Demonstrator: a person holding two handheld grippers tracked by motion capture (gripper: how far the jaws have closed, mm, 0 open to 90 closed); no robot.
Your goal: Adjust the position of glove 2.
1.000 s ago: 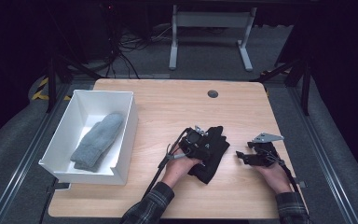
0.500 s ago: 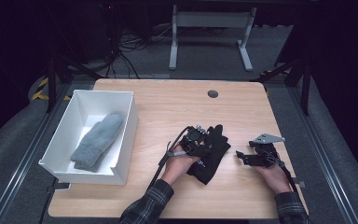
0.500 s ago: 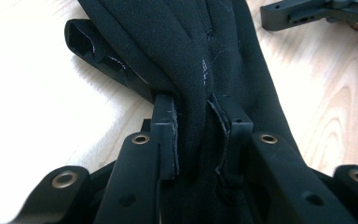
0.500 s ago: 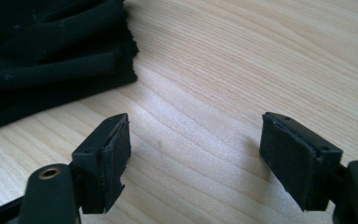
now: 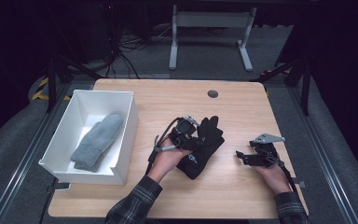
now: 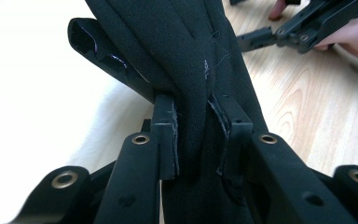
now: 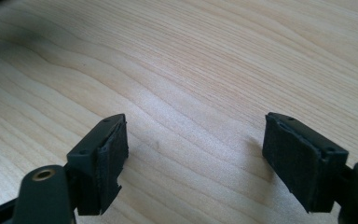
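A black glove (image 5: 208, 142) lies at the middle of the wooden table (image 5: 168, 100), one end raised. My left gripper (image 5: 196, 141) is shut on it; its jaws have just been closing, and in the left gripper view both pads pinch a fold of the glove (image 6: 177, 42) at my left gripper (image 6: 198, 116). My right gripper (image 5: 240, 157) rests low over bare wood at the right, apart from the glove. It is open, its jaws have just been opening, and my right gripper (image 7: 196, 144) holds nothing between its pads. The right gripper (image 6: 303, 28) also appears beyond the glove.
A white box (image 5: 127, 126) stands at the table's left with a grey mitten (image 5: 98, 140) inside. A round cable hole (image 5: 212, 94) sits near the far edge. Metal desk legs and cables stand on the dark floor beyond.
My left gripper has closed on the black glove and risen a little, pulling part of the glove up off the table. The right hand has stayed where it was.
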